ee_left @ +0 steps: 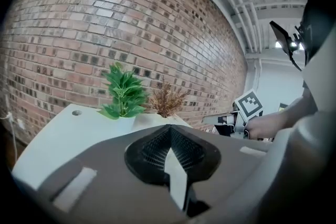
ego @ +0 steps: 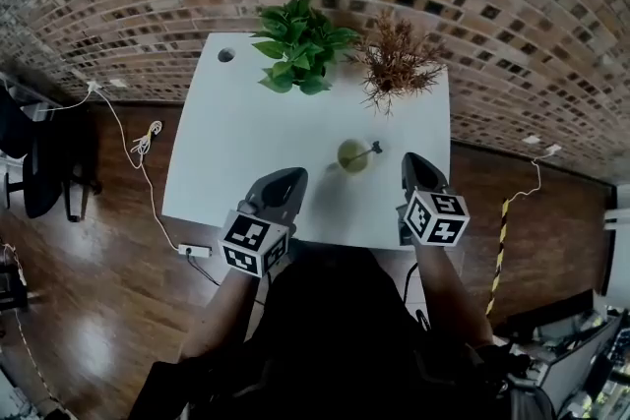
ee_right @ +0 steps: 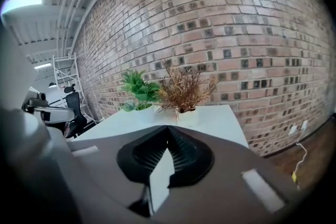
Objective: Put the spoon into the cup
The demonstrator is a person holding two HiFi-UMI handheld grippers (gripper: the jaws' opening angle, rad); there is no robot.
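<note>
An olive-green cup (ego: 351, 156) stands on the white table (ego: 246, 143), a little right of its middle. A dark spoon (ego: 368, 151) sits in the cup, its handle leaning out to the right. My left gripper (ego: 297, 175) hovers over the table's near edge, left of the cup, jaws together and empty. To the right of the cup, my right gripper (ego: 410, 159) is also shut with nothing in it. Both gripper views look over the shut jaws at the plants; neither shows the cup. The right gripper's marker cube (ee_left: 249, 105) appears in the left gripper view.
A leafy green plant (ego: 300, 44) and a dried brown plant (ego: 396, 64) stand at the table's far edge against the brick wall. A cable hole (ego: 226, 55) is at the far left corner. Cables and a power strip (ego: 194, 251) lie on the wooden floor, left.
</note>
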